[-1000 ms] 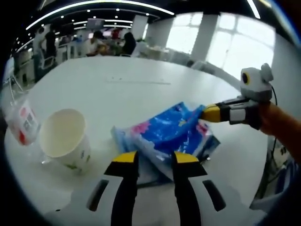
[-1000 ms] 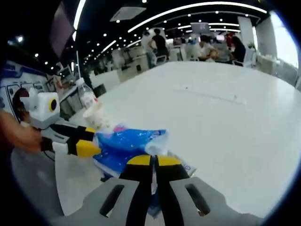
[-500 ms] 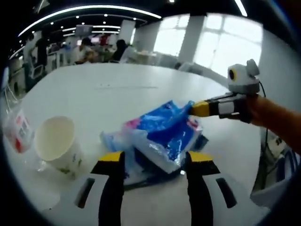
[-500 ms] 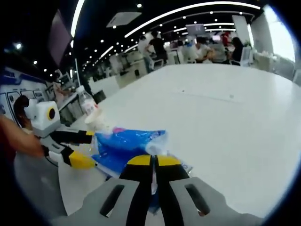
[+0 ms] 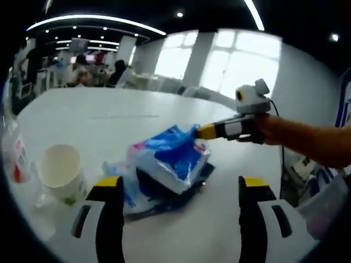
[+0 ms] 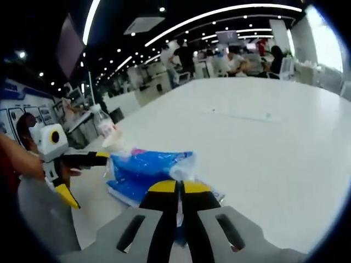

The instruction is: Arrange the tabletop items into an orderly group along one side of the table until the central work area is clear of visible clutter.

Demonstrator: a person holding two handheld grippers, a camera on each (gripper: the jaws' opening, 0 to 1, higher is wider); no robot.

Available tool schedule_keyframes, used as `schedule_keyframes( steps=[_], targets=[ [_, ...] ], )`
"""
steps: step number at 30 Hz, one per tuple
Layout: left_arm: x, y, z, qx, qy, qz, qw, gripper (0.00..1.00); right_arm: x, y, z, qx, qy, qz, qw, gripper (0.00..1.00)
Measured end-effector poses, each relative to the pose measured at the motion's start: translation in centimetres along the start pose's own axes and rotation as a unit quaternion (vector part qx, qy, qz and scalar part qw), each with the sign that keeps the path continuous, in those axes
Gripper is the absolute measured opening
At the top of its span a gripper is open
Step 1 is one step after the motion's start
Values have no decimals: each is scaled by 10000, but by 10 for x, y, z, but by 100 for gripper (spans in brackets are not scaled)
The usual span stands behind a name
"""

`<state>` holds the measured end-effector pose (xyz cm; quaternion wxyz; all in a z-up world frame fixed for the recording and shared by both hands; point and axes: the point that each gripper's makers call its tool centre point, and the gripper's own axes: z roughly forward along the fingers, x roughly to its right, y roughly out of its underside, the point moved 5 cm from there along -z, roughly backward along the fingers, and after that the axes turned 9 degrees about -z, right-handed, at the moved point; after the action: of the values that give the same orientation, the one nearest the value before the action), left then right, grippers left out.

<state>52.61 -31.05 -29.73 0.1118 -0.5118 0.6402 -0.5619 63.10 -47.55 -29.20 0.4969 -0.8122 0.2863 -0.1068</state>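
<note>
Left gripper view: the left tool stands wide open, its jaws either side of the blue tissue pack, which lies on the white worktop near its edge. The pack is soft plastic film, blue with pink print, crumpled; it looks light, yielding and slippery. A paper cup stands upright to one side, a bottle beyond it. The right tool pinches the pack's far corner.

Right gripper view: the right tool is closed on the pack. A gathered film edge seems the best hold. The left tool is spread open beside it.
</note>
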Motion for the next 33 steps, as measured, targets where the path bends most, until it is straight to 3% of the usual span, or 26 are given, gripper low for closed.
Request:
schedule_keyframes(
  steps=[6, 16, 33],
  targets=[
    [7, 1, -11, 42, 165, 136, 9998, 93, -1, -4, -7, 38, 47, -15, 10000, 2],
    [17, -3, -36, 121, 342, 309, 9989, 97, 3, -9, -26, 107, 193, -34, 9997, 2],
    [23, -5, -68, 282, 401, 334, 9982, 98, 42, -7, -86, 211, 807, 67, 9965, 2]
  ],
)
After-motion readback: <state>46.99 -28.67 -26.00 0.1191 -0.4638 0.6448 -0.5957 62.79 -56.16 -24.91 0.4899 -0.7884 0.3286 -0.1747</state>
